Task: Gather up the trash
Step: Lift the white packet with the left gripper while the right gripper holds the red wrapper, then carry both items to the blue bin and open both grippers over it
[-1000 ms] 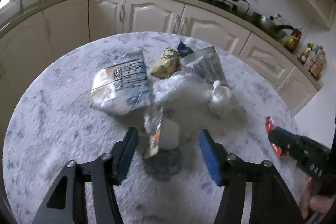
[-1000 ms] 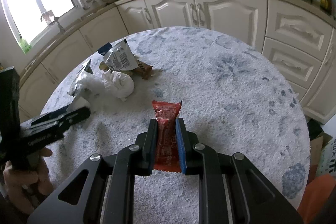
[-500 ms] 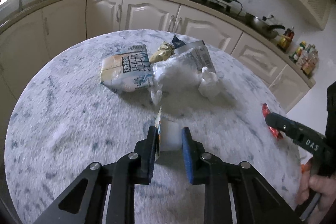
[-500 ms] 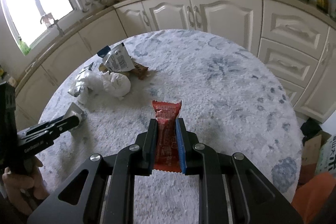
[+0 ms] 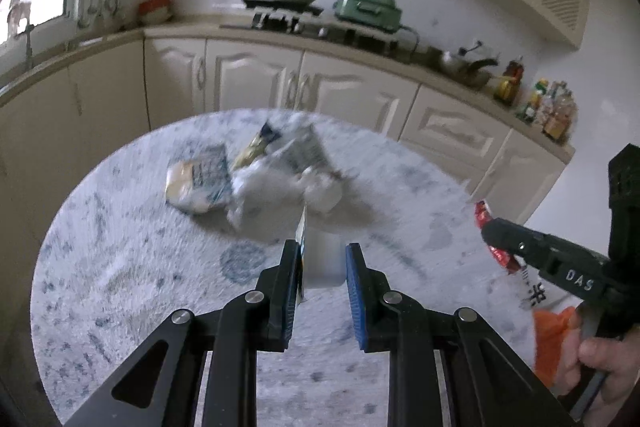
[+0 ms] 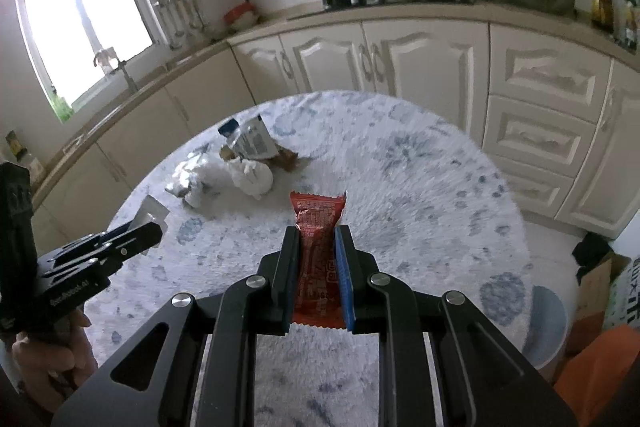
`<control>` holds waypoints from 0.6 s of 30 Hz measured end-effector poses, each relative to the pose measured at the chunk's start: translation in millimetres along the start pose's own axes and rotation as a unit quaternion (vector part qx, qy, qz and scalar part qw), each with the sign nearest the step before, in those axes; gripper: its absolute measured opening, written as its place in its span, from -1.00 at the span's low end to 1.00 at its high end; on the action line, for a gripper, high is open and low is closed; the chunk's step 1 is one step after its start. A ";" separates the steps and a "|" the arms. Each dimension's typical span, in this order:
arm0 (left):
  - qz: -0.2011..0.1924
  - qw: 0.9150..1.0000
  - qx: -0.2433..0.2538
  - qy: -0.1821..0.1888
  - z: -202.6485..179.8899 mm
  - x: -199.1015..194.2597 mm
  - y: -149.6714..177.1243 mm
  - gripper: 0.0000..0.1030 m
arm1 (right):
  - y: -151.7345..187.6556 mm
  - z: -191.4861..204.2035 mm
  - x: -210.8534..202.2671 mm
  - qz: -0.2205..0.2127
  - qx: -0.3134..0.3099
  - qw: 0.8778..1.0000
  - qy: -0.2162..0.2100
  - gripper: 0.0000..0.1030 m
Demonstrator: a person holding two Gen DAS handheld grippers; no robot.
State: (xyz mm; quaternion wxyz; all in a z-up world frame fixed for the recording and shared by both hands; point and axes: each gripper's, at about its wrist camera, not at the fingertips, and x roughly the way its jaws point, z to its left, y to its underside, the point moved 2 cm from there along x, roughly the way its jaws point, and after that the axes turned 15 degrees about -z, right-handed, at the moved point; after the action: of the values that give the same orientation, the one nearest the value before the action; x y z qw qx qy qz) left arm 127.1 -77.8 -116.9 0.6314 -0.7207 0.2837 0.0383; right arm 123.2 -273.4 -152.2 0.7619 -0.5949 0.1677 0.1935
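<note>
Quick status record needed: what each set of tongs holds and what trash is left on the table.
left tongs: shut on a small white packet
right tongs: shut on a red wrapper
table: round, blue-and-white patterned top
trash left: pile of wrappers, among them crumpled white plastic and a printed pouch
both held items: clear of the pile

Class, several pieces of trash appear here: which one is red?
The red crinkled snack wrapper, clamped between the right gripper's fingers. The pieces piled on the table are white, yellow or blue-printed.
</note>
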 end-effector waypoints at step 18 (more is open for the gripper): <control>-0.081 0.991 0.064 0.087 -96.0 -42.9 -47.1 -0.63 | -46.4 -25.7 -91.2 -0.097 -0.002 0.995 0.031 -0.66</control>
State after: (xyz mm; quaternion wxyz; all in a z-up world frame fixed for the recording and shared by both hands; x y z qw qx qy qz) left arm 83.7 -149.8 -38.2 0.6501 -0.6999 0.2804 -0.0942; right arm 66.3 -317.1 -74.9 0.7703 -0.6156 0.1326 0.1003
